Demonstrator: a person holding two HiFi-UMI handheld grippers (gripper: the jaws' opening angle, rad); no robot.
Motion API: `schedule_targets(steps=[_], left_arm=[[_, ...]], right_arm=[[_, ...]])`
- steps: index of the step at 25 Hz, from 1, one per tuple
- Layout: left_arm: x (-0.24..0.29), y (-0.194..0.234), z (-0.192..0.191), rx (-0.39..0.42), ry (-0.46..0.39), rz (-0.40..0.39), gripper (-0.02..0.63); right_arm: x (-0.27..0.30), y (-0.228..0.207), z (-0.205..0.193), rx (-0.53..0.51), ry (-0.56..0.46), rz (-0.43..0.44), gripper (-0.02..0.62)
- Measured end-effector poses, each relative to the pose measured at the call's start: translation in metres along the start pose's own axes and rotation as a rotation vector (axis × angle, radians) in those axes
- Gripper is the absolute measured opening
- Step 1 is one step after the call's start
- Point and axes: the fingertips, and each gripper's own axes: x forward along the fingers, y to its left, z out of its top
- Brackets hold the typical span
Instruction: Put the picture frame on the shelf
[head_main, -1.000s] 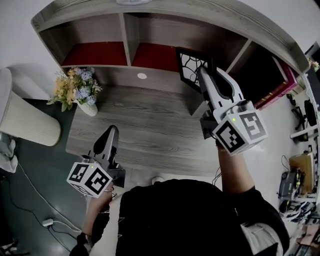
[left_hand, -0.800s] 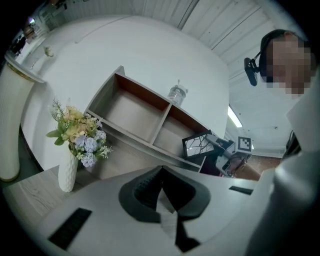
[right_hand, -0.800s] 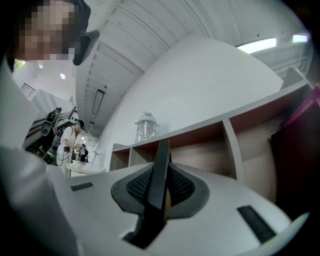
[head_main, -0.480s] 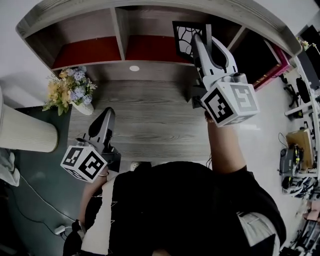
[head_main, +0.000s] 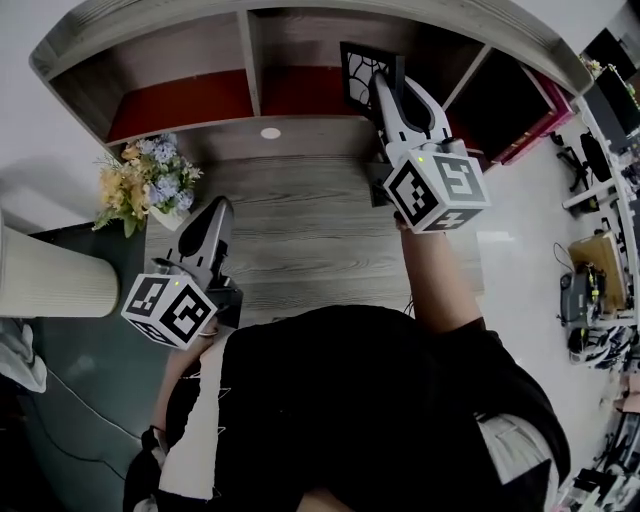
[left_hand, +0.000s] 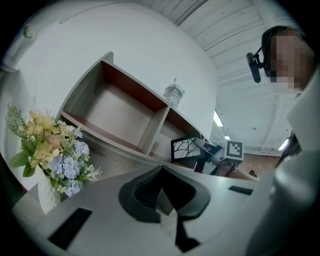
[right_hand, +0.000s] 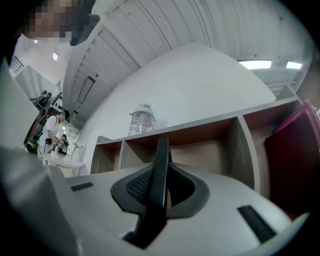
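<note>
Head cam: above the person, facing steeply down on the surface (head_main: 300, 230) & shelf (head_main: 180, 105). Left claw (left_hand: 162, 172) cam: low, right behind its jaws, looking up & across at shelf. Right claw (right_hand: 162, 167) cam: same mount, nearer the shelf. All 3 share the shelf; head & left cams share flowers (head_main: 150, 180) & picture frame (head_main: 358, 75).
</note>
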Motion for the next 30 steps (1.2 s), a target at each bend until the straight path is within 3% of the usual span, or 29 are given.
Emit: schedule_targets(steps=[5, 12, 20, 30], left_arm=[[0.005, 0.001, 0.003, -0.009, 0.003, -0.026, 0.012], [0.019, -0.011, -0.004, -0.020, 0.016, -0.087, 0.012], [0.026, -0.022, -0.010, -0.035, 0.025, -0.122, 0.012], [0.028, -0.027, -0.013, -0.044, 0.018, -0.135, 0.012]], right_arm=[[-0.020, 0.008, -0.012, -0.016, 0.089, -0.008, 0.055], [-0.050, 0.006, -0.034, 0.038, 0.252, -0.032, 0.055], [-0.069, 0.011, -0.049, 0.008, 0.378, -0.032, 0.054], [-0.089, 0.004, -0.086, 0.115, 0.523, -0.032, 0.051]])
